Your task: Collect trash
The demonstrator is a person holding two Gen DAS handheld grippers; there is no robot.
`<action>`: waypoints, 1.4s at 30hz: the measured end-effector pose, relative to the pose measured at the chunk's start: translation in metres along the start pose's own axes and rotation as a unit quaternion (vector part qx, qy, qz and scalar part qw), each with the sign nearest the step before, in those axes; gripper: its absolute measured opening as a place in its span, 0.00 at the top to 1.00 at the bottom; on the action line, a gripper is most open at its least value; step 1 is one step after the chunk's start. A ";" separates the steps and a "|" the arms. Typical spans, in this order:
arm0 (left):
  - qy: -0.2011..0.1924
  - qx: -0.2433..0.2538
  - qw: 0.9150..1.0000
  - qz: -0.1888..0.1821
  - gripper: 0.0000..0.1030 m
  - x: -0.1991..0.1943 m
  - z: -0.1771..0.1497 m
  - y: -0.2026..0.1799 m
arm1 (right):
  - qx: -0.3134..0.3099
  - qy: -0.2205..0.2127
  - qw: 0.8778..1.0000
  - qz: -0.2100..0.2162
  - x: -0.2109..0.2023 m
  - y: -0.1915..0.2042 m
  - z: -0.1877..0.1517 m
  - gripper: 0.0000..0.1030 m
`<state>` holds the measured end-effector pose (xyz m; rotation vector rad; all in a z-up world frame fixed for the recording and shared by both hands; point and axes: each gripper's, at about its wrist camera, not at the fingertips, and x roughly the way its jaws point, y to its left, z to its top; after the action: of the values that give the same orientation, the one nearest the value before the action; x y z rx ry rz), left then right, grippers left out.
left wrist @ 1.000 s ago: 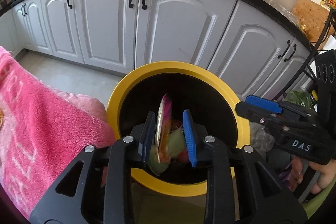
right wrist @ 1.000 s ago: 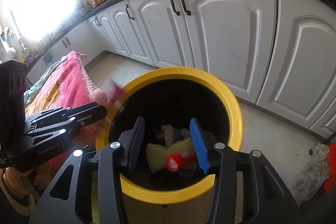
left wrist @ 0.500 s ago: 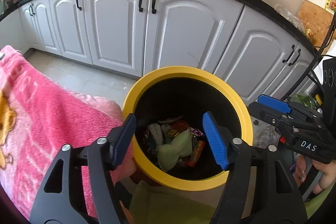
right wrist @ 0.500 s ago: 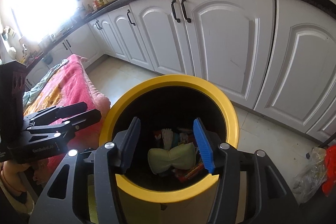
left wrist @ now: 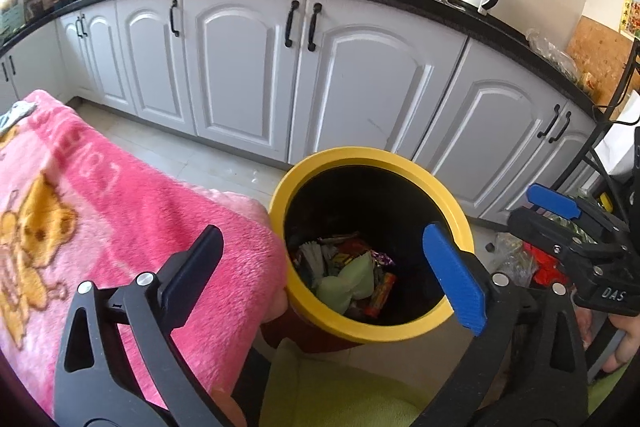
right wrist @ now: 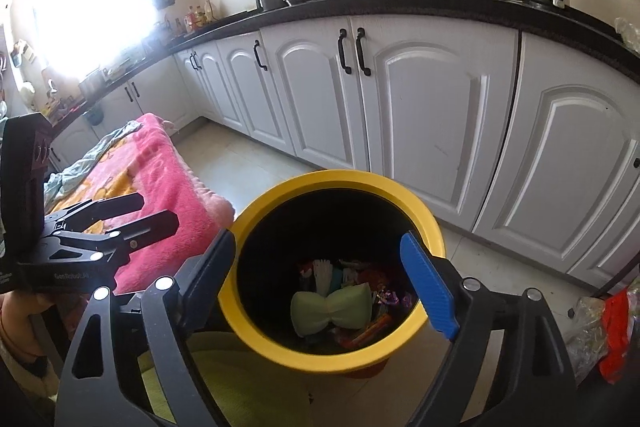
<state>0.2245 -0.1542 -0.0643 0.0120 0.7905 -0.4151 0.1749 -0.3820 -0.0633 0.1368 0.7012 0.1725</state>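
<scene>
Both tools hung over the yellow-rimmed trash bin (left wrist: 372, 329), and the step in hand looked like the release. The left tool (left wrist: 326, 273) had its jaws opening, spread wide, nothing between them. The right tool (right wrist: 320, 277) was likewise opening and empty.

To finish the drop well, it seemed wise to keep each tool over the bin's mouth until the jaws stood clear of any wrapper, then draw back without knocking the rim, which sat just beside the pink blanket (left wrist: 100, 211).

The trash lay at the bottom of the bin, well below both tools: a pale green bow-shaped piece (right wrist: 330, 311) on top, with coloured wrappers (left wrist: 376, 267) around it. In each wrist view it showed between the spread fingers, touched by neither.
</scene>
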 end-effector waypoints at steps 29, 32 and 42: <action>-0.146 -0.010 0.985 0.089 0.11 -0.139 -0.061 0.012 | -0.043 -0.143 0.988 -0.046 -0.106 0.092 -0.052 0.06; -0.167 -0.009 0.981 0.098 0.11 -0.148 -0.071 0.013 | -0.043 -0.165 0.984 -0.053 -0.113 0.096 -0.057 0.06; -0.207 -0.004 0.973 0.097 0.11 -0.157 -0.091 0.010 | -0.031 -0.224 0.969 -0.095 -0.126 0.102 -0.074 0.06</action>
<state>0.0668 -0.0737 -0.0213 -0.0052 0.3741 -0.2160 0.0209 -0.3033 -0.0220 0.0454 0.2543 -0.0230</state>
